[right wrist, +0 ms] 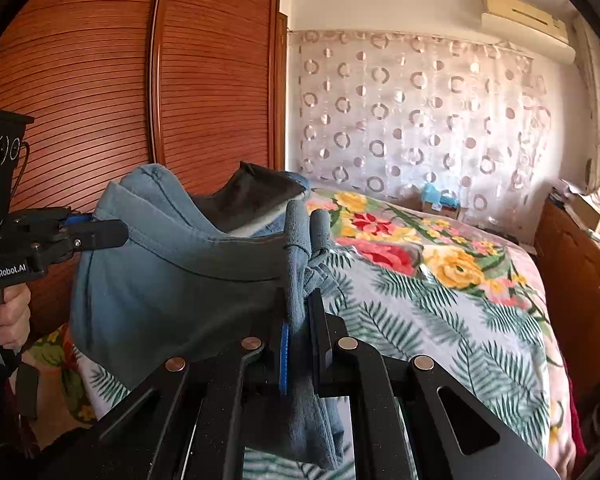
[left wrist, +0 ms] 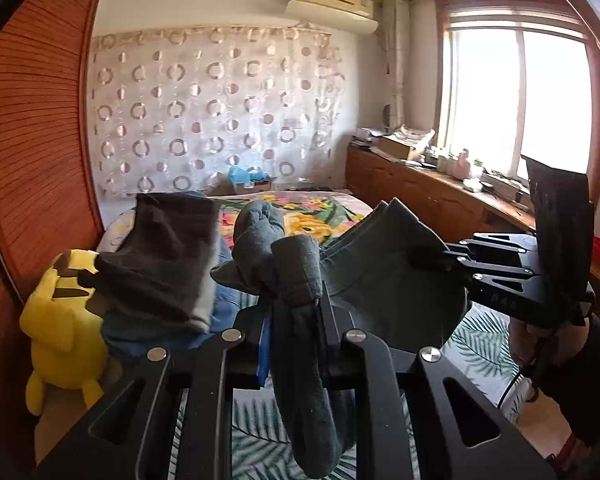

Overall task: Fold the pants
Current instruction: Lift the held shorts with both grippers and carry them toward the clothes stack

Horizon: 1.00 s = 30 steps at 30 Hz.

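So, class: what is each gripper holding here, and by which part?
Both hold the grey-blue pants, lifted above the bed. The left gripper and the right gripper each pinch a bunched fabric edge; which part cannot be told.

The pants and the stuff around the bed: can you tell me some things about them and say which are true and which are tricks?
1. Both grippers hold the pants up off the bed. True: the left gripper and the right gripper each have cloth pinched between their fingers.
2. The pants are bright red. False: they are grey-blue.
3. A yellow plush toy sits beside the bed. True.
4. The bed cover is plain white. False: it has flowers and green leaves.
5. The wardrobe doors are wooden with slats. True.
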{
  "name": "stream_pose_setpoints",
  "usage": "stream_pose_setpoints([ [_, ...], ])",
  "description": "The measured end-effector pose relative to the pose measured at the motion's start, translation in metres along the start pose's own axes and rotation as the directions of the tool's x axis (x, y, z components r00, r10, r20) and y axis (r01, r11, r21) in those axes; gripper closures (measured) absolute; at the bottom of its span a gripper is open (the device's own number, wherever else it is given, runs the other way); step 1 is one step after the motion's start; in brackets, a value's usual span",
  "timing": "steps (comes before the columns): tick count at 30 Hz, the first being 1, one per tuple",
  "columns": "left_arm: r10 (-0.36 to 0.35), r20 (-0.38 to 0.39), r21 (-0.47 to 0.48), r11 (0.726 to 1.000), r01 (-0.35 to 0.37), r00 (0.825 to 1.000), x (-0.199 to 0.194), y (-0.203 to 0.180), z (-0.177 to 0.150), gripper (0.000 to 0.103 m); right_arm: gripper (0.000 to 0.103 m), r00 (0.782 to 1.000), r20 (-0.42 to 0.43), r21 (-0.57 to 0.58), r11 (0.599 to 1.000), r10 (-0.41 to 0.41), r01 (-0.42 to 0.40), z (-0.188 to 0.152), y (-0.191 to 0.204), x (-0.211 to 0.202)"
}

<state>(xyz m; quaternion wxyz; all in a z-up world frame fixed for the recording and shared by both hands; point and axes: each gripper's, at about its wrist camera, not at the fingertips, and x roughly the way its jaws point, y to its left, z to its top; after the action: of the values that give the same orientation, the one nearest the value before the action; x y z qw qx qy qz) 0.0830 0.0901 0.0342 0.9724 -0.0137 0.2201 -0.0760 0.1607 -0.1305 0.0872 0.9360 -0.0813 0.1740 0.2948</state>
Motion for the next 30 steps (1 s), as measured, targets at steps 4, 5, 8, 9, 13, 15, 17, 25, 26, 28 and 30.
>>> stream_pose_setpoints([
  [4,0.038,0.018,-0.016,0.999,-0.038,0.999,0.007,0.017,0.011,0.084,0.095,1.000,0.013,-0.034,0.999,0.014,-0.014,0.021,-0.009,0.027],
  [5,0.050,0.024,-0.021,0.999,-0.050,0.998,0.010,0.023,0.015,0.084,0.095,1.000,0.017,-0.042,0.999,0.017,-0.016,0.024,-0.014,0.033],
  [8,0.082,0.038,-0.029,0.996,-0.081,0.996,0.017,0.038,0.024,0.084,0.095,0.999,0.030,-0.063,0.998,0.027,-0.026,0.037,-0.023,0.056],
  [9,0.090,0.043,-0.030,0.996,-0.089,0.995,0.019,0.041,0.026,0.084,0.095,0.999,0.033,-0.070,0.997,0.031,-0.029,0.041,-0.025,0.063],
  [13,0.118,0.057,-0.039,0.993,-0.115,0.991,0.031,0.056,0.038,0.084,0.095,0.998,0.045,-0.098,0.995,0.038,-0.034,0.055,-0.033,0.093],
  [15,0.135,0.064,-0.044,0.990,-0.132,0.989,0.038,0.066,0.043,0.084,0.095,0.998,0.048,-0.107,0.994,0.043,-0.037,0.058,-0.036,0.106],
  [17,0.149,0.067,-0.052,0.988,-0.145,0.987,0.042,0.072,0.046,0.084,0.095,0.998,0.052,-0.121,0.992,0.044,-0.037,0.061,-0.038,0.117],
  [25,0.216,0.096,-0.106,0.973,-0.205,0.972,0.051,0.100,0.047,0.084,0.095,0.994,0.081,-0.240,0.969,0.074,-0.052,0.077,-0.036,0.162],
  [26,0.223,0.098,-0.120,0.970,-0.210,0.970,0.052,0.105,0.046,0.084,0.095,0.993,0.079,-0.253,0.966,0.083,-0.061,0.080,-0.035,0.168],
  [28,0.237,0.092,-0.142,0.964,-0.223,0.967,0.053,0.112,0.043,0.084,0.095,0.992,0.079,-0.271,0.960,0.095,-0.070,0.085,-0.037,0.181],
  [30,0.252,0.084,-0.152,0.959,-0.238,0.964,0.055,0.115,0.039,0.084,0.095,0.991,0.078,-0.280,0.956,0.111,-0.085,0.088,-0.040,0.190],
])
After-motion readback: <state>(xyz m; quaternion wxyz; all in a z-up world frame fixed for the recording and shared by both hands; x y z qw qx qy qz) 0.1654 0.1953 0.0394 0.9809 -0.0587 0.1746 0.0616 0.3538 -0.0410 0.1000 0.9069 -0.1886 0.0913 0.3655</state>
